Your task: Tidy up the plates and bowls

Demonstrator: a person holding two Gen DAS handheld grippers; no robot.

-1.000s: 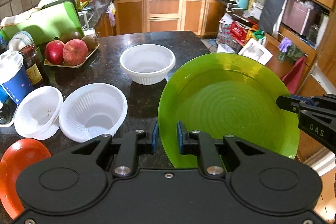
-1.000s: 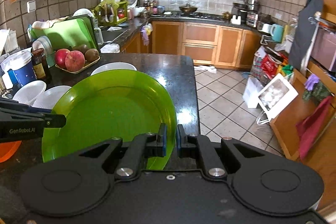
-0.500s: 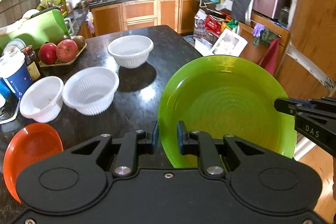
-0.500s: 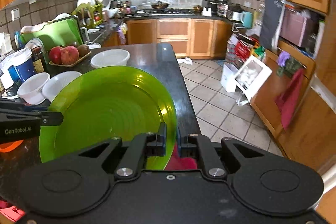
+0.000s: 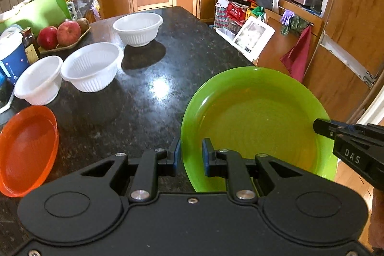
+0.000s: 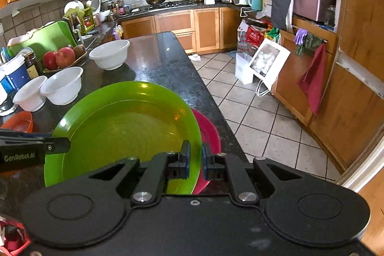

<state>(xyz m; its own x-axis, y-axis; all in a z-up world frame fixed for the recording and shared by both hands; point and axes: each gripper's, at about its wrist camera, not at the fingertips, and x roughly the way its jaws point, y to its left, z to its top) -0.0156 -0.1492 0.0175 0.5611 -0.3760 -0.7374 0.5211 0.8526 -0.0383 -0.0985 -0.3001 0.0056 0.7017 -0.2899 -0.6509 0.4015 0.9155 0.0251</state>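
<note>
A large green plate point(image 5: 256, 126) is held between both grippers above the near right of the dark counter; it also shows in the right wrist view point(image 6: 124, 131). My left gripper point(image 5: 190, 155) is shut on its left rim. My right gripper point(image 6: 195, 160) is shut on its right rim. A pink plate point(image 6: 207, 133) lies on the counter under the green plate's right side. An orange plate point(image 5: 26, 150) lies at the near left. Three white ribbed bowls stand on the counter: a small one point(image 5: 38, 83), a middle one point(image 5: 92, 66) and a far one point(image 5: 138, 28).
A tray of apples point(image 5: 60, 32), a blue cup point(image 5: 10, 59) and a jar point(image 5: 30, 44) line the counter's left side. The counter's right edge point(image 6: 216, 100) drops to a tiled floor with bags point(image 6: 264, 64) and wooden cabinets.
Both grippers have drawn back toward me and lowered the green plate. The pink plate has come into view beneath it. The bowls now look farther away.
</note>
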